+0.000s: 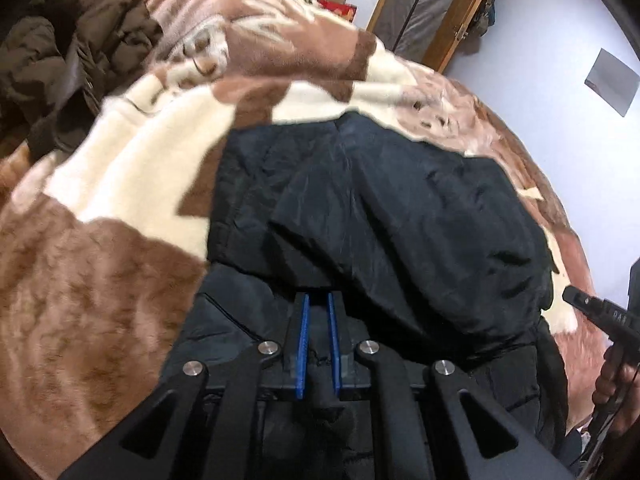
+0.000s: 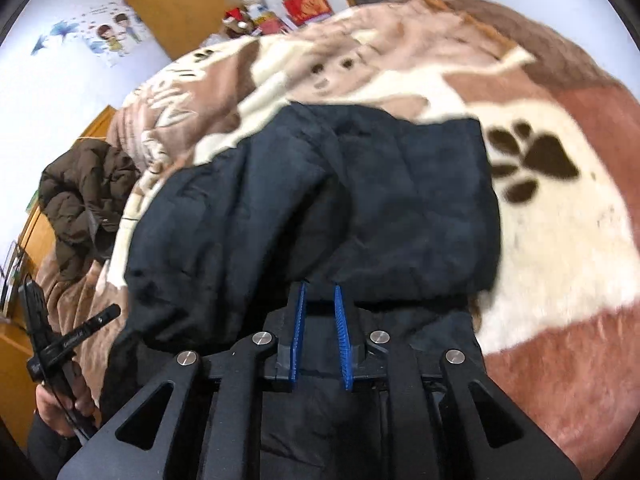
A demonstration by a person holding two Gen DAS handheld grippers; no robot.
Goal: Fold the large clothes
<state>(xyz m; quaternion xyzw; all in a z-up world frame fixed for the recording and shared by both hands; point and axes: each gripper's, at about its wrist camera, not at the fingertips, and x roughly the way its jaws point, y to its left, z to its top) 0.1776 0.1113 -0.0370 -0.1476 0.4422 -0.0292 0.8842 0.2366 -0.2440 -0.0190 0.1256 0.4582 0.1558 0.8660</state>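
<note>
Two grippers are hovering over the black jacket [image 1: 392,220] lying partly folded on the blanket [image 1: 100,272]: left gripper [image 1: 318,300] and right gripper [image 2: 320,292] both parted, empty, folded edge just ahead.

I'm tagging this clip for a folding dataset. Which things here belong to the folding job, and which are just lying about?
Part of the job:
black jacket, partly folded on the bed
left claw
right claw

Just lying about:
brown puffer coat, heaped on the bed
paw-print blanket
red boxes
wall poster
</note>
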